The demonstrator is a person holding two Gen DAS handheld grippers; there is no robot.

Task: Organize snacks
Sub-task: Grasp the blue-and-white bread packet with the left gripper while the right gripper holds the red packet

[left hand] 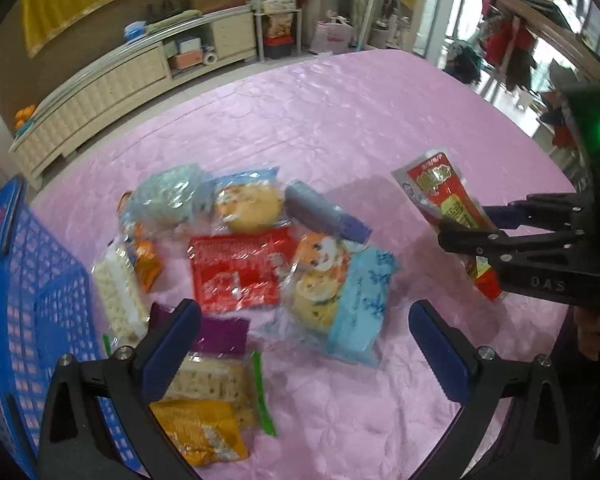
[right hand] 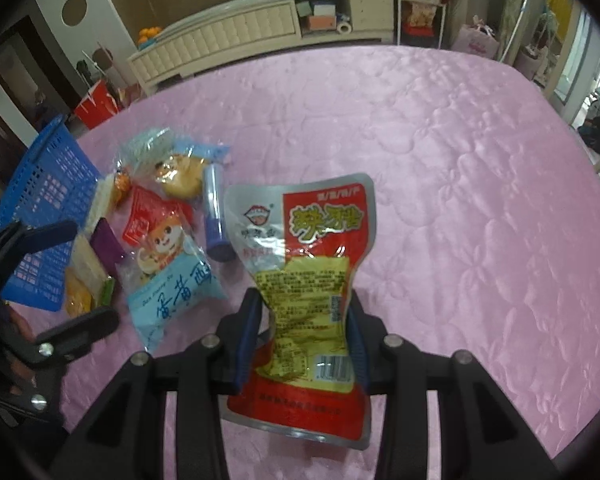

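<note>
While your two tongs sit over the pink surface (right hand: 440, 152), the entries read as follows.

Right tongs (right hand: 302, 344): clamped on the red-and-silver snack pouch (right hand: 304, 264); the blue pads (right hand: 247, 340) pinch it at a narrowed waist on both sides.

Pouch vs right tongs: the pouch runs lengthwise between the fingers; its printed top end projects past the fingertips, its red bottom end lies back toward your hand.

Pouch axis: long axis is in line with the fingers, pointing forward and away from you; in the left wrist view the pouch (left hand: 446, 204) slants, its top end up and to the left, clear of the surface.

Pouch position: held above bare pink cloth, to the right of the snack pile (left hand: 244, 264) and well apart from it.

Left tongs (left hand: 304, 348): spread wide, nothing between the pads; they hover over the near edge of the pile.

Pile: red flat packet (left hand: 236, 268), light blue pastry packet (left hand: 352, 300), round yellow cake in clear wrap (left hand: 248, 208), blue-grey tube (left hand: 324, 216), cracker packs with purple and orange ends (left hand: 208, 392); several overlap.

Blue basket (left hand: 24, 312): plastic lattice, at the left edge of the surface, just beside the pile.
</note>
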